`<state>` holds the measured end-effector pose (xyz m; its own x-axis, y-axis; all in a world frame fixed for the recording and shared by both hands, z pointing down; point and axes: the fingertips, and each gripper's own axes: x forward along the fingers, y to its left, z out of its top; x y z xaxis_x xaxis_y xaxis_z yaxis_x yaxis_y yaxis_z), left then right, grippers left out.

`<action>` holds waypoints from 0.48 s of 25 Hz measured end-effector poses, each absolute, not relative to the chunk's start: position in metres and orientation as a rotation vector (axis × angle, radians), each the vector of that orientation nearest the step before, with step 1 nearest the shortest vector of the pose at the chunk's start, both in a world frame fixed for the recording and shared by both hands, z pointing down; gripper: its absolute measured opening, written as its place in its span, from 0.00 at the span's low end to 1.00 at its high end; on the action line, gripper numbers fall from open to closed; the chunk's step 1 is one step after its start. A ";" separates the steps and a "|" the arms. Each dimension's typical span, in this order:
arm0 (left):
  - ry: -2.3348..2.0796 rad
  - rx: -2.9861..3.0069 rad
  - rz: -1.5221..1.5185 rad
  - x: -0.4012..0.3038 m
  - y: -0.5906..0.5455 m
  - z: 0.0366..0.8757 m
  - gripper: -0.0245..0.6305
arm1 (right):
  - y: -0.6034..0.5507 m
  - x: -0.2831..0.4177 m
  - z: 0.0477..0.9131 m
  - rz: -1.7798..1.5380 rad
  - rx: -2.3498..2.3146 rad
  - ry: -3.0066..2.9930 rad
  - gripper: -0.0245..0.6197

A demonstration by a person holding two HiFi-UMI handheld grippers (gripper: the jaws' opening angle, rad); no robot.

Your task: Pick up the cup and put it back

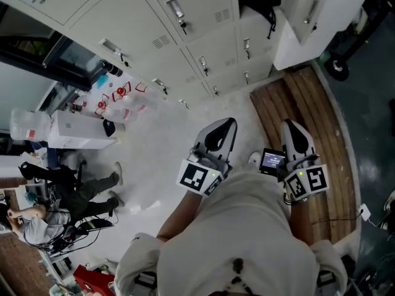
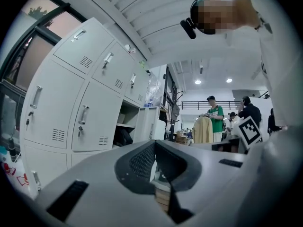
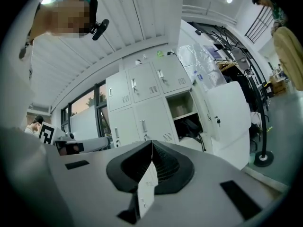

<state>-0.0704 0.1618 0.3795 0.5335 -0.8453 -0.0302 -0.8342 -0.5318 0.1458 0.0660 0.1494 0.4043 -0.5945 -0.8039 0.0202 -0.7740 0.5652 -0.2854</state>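
grey lockers (image 1: 197, 17) stand along the floor, wooden planks (image 1: 296, 103) beside them.

Cup: cannot be made out in any of three views.

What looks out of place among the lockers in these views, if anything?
One locker stands open, its door swung wide, while the neighbouring lockers are shut. Something dark lies inside. Nothing looks spilled or damaged.
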 end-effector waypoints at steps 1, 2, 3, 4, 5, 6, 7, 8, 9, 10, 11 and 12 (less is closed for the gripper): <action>-1.456 2.652 -0.150 -0.063 0.156 0.379 0.05 | 0.145 0.074 0.406 -0.412 -1.359 2.676 0.08; -1.456 2.653 -0.152 -0.055 0.150 0.379 0.05 | 0.141 0.082 0.408 -0.417 -1.362 2.673 0.08; -1.458 2.653 -0.153 -0.049 0.144 0.379 0.05 | 0.137 0.090 0.409 -0.419 -1.364 2.671 0.08; -1.459 2.653 -0.154 -0.042 0.138 0.380 0.05 | 0.133 0.097 0.410 -0.419 -1.365 2.671 0.08; -1.462 2.652 -0.153 -0.037 0.132 0.381 0.05 | 0.128 0.104 0.411 -0.416 -1.367 2.674 0.08; -1.467 2.649 -0.153 -0.031 0.126 0.383 0.05 | 0.123 0.110 0.413 -0.413 -1.370 2.679 0.08; -1.472 2.644 -0.154 -0.027 0.121 0.384 0.05 | 0.118 0.116 0.414 -0.411 -1.374 2.684 0.08; -1.477 2.639 -0.157 -0.022 0.116 0.385 0.05 | 0.113 0.121 0.416 -0.412 -1.379 2.687 0.08; -1.480 2.635 -0.158 -0.019 0.112 0.385 0.05 | 0.108 0.126 0.417 -0.415 -1.383 2.687 0.08; -1.483 2.633 -0.157 -0.016 0.108 0.385 0.05 | 0.103 0.130 0.418 -0.420 -1.387 2.684 0.08; -1.485 2.632 -0.156 -0.013 0.103 0.384 0.05 | 0.099 0.133 0.418 -0.426 -1.391 2.680 0.08; -1.487 2.631 -0.156 -0.012 0.099 0.384 0.05 | 0.095 0.136 0.419 -0.432 -1.392 2.677 0.08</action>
